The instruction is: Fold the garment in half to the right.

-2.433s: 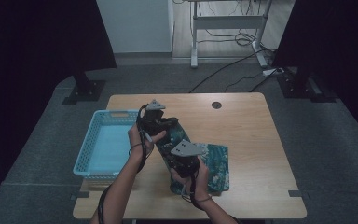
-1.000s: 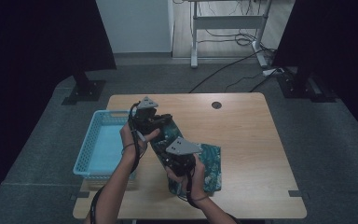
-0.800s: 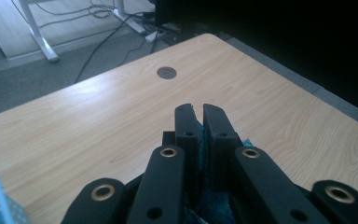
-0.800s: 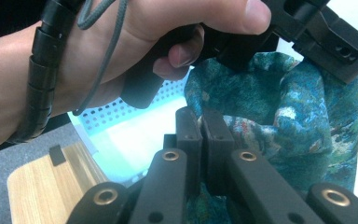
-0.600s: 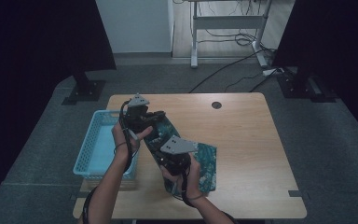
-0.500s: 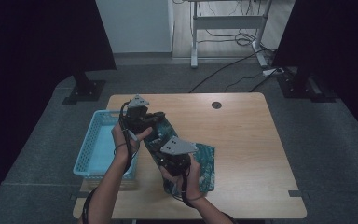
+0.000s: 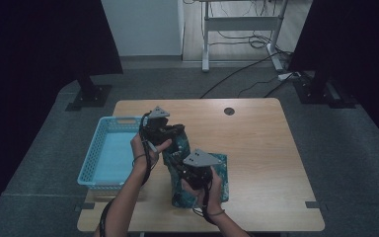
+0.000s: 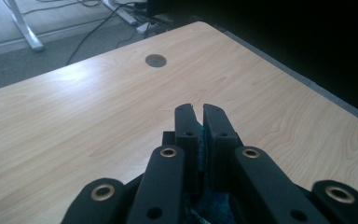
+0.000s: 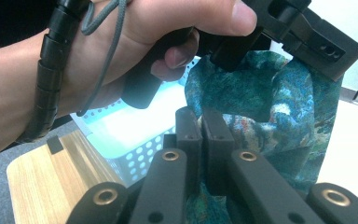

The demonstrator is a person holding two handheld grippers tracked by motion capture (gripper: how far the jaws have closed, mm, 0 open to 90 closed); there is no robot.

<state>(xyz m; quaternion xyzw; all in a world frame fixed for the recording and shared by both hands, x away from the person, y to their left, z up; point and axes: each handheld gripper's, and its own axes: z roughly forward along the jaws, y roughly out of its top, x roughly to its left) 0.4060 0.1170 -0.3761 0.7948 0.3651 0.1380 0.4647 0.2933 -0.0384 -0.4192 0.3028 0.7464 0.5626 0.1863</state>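
The patterned teal cloth (image 7: 180, 148) hangs lifted between my two tongs, its lower part lying on the wooden table (image 7: 261, 143) just right of the blue basket (image 7: 109, 157). My left gripper (image 8: 197, 122) has its jaws closed on an upper edge of the fabric. My right gripper (image 9: 200, 128) is clamped on the fabric lower down, nearer me.

No readable text, label, brand, number or sign appears on anything here.
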